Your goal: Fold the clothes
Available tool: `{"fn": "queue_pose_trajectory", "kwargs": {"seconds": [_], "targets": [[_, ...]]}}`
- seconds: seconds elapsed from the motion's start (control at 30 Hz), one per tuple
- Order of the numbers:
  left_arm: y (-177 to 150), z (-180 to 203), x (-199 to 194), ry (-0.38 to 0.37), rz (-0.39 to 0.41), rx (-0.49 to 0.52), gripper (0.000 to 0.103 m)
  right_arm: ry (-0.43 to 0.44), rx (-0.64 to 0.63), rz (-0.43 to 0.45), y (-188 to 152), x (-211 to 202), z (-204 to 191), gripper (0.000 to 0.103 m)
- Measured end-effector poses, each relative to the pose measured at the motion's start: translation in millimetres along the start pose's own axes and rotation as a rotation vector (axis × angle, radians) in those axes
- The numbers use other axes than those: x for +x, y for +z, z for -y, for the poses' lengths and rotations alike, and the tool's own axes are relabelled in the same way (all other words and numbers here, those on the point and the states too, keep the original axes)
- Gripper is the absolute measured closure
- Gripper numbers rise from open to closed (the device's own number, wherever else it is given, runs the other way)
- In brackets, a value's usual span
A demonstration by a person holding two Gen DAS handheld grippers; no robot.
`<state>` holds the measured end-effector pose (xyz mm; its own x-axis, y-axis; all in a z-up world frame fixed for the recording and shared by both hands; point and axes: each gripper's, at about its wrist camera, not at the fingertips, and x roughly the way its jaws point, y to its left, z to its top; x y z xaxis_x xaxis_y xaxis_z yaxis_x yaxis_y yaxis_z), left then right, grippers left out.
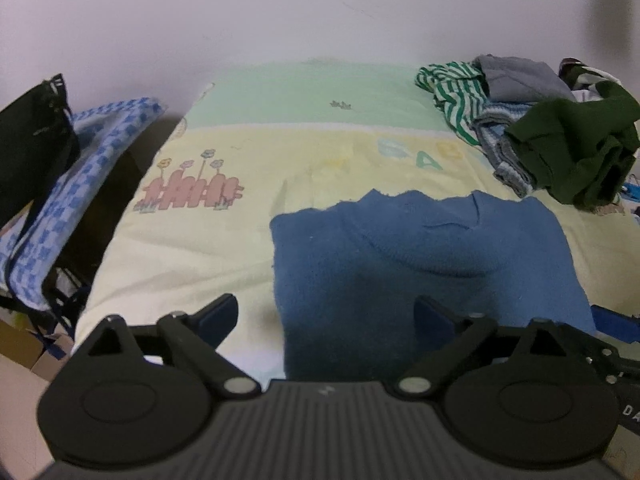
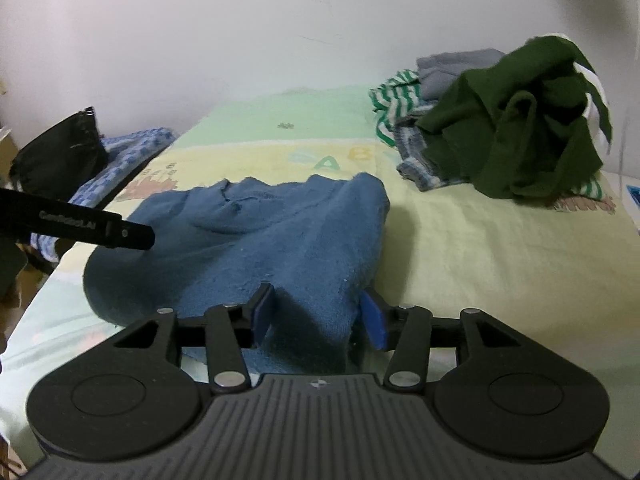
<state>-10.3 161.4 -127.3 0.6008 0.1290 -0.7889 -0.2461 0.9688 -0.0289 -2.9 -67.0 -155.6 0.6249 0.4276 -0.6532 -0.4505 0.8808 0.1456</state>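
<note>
One blue sweater [image 1: 424, 256] lies on the bed [image 1: 200, 240], directly ahead of both grippers. The left gripper [image 1: 326, 316] has its jaws spread wide and holds nothing; the sweater's near left edge lies between them. The right gripper [image 2: 316, 316] has its jaws partly apart, with a raised fold of the sweater between them; whether they pinch it cannot be determined. One pile of unfolded clothes [image 2: 500, 128], dark green garment uppermost, sits ahead to the right. One black bag [image 1: 32, 152] rests far left.
</note>
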Motion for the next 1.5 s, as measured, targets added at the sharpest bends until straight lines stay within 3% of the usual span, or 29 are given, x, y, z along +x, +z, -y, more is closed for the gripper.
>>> {"fn": "queue_pose_trajectory", "kwargs": {"seconds": [0.27, 0.63, 0.77, 0.83, 0.97, 1.03, 1.2, 1.37, 1.5], "targets": [[3.2, -5.9, 12.1, -0.054, -0.011, 0.082, 0.004, -0.103, 0.058, -0.008, 0.2, 3.8, -9.4, 0.038], [6.8, -17.8, 27.3, -0.116, -0.049, 0.080, 0.001, -0.189, 0.069, -0.008, 2.6, 8.1, -22.0, 0.038], [8.8, -19.0, 28.6, -0.108, -0.048, 0.077, 0.001, -0.227, 0.059, 0.068, 12.6, -7.0, -25.4, 0.039], [9.2, -20.7, 26.4, -0.101, -0.035, 0.073, 0.002, -0.198, 0.064, 0.119, 17.7, -15.9, -25.2, 0.042], [8.4, -33.8, 4.9, -0.087, 0.039, 0.062, 0.018, -0.063, 0.037, 0.149, 20.0, -24.5, -29.8, 0.068], [6.4, -44.3, -8.0, -0.107, 0.064, 0.033, 0.026, -0.038, -0.001, 0.150, 14.2, -24.2, -33.7, 0.076], [3.8, -38.7, -6.3, -0.057, -0.013, 0.000, 0.041, -0.003, -0.015, 0.155, -6.8, -16.7, -28.2, 0.084], [0.7, -23.8, -2.7, -0.002, -0.023, 0.022, 0.037, 0.034, -0.051, 0.185, -11.1, -15.3, -27.9, 0.085], [2.0, -20.3, -1.5, 0.001, -0.026, 0.011, 0.026, 0.067, -0.109, 0.179, -14.2, -15.6, -34.7, 0.085]]}}
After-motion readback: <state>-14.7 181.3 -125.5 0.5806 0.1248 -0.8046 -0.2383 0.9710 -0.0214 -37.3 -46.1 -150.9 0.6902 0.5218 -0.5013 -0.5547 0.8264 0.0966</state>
